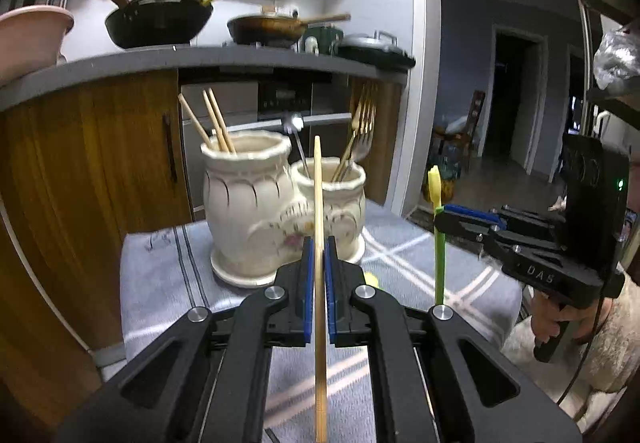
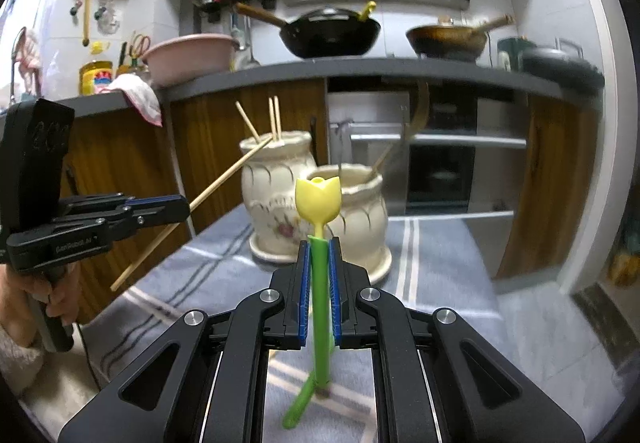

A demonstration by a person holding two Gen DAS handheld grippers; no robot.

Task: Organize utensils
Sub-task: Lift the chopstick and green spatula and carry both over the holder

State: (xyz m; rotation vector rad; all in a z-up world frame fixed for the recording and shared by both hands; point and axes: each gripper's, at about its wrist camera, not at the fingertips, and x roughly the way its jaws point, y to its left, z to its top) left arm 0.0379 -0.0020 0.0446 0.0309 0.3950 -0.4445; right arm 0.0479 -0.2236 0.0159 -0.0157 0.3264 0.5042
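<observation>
My left gripper (image 1: pixel 319 243) is shut on a wooden chopstick (image 1: pixel 319 195) held upright in front of a cream ceramic double holder (image 1: pixel 260 211). The taller left pot holds several chopsticks (image 1: pixel 214 123); the shorter right pot holds forks (image 1: pixel 362 131). My right gripper (image 2: pixel 319 243) is shut on a tulip-shaped utensil (image 2: pixel 318 199) with a yellow head and green stem, held upright before the holder (image 2: pixel 280 195). The right gripper also shows in the left wrist view (image 1: pixel 444 217), and the left gripper in the right wrist view (image 2: pixel 186 205) with its chopstick (image 2: pixel 224 177).
The holder stands on a blue-grey striped cloth (image 1: pixel 168 275) over a small table. Behind are wooden cabinets (image 1: pixel 88 163), an oven (image 2: pixel 440 163), and a counter with woks (image 2: pixel 328 31) and a pink basin (image 2: pixel 188 57).
</observation>
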